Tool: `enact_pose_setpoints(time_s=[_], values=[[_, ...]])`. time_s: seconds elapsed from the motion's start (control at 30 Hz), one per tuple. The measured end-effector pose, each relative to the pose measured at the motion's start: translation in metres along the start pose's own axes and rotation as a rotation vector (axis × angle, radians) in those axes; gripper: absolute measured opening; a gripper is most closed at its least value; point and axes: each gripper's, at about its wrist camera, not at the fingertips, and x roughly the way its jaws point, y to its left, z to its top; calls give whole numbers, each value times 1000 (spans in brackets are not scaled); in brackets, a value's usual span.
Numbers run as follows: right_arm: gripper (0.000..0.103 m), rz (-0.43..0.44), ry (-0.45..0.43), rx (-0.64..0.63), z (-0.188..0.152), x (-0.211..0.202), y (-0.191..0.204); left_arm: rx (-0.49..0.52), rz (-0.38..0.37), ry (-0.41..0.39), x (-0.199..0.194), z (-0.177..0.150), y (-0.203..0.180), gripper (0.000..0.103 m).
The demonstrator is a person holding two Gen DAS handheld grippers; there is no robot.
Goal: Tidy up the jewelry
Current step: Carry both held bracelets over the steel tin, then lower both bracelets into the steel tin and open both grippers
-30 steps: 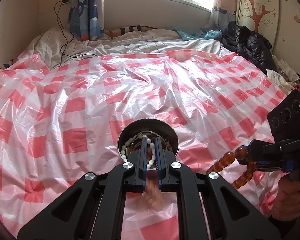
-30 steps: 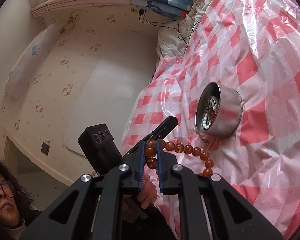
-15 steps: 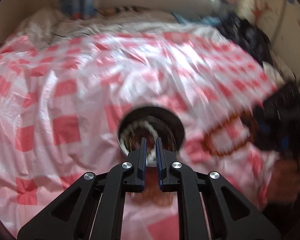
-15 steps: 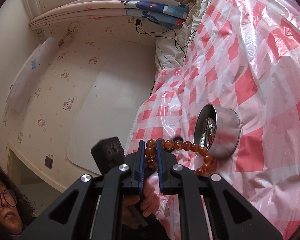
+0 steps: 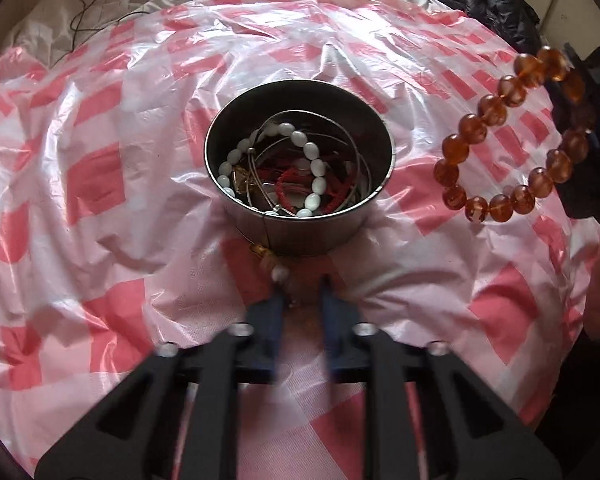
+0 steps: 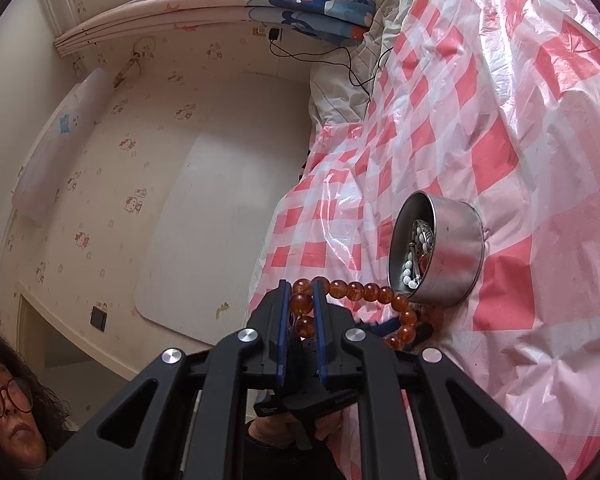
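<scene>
A round metal tin (image 5: pixel 300 222) stands on the red-checked plastic sheet (image 5: pixel 100 168) and holds white beads (image 5: pixel 314 164), thin bangles and red cord. My right gripper (image 6: pixel 302 300) is shut on an amber bead bracelet (image 6: pixel 358 292), held in the air to the right of the tin; the loop also shows in the left wrist view (image 5: pixel 508 136). My left gripper (image 5: pixel 302 290) sits just in front of the tin, blurred, its fingers narrowly apart around a pale beaded piece (image 5: pixel 278 270) that lies against the tin's near wall.
The sheet covers a bed. Dark clothing (image 5: pixel 500 4) lies at the far right corner, a cable (image 5: pixel 88 20) and white bedding at the far left. In the right wrist view a wall (image 6: pixel 140 160) and the person's face (image 6: pixel 8 420) show on the left.
My left gripper has pulled back and up, so the tin now lies ahead of the fingers. My right gripper has carried the amber bracelet closer to the tin.
</scene>
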Motion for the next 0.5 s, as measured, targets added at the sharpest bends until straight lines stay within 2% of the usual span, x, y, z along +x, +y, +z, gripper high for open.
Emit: enact_pose_setpoints(time_s=[0.07, 0.23, 0.37, 0.5], values=[[12, 2, 0, 0, 0, 0, 1, 24, 12, -4, -5, -2, -4, 6], [12, 9, -1, -4, -1, -2, 2, 18, -64, -38, -29, 0, 0, 6], [12, 18, -4, -1, 0, -1, 3, 33, -134, -102, -52, 4, 2, 6], [12, 40, -13, 5, 2, 4, 7, 16, -168, -172, -62, 18, 0, 6]])
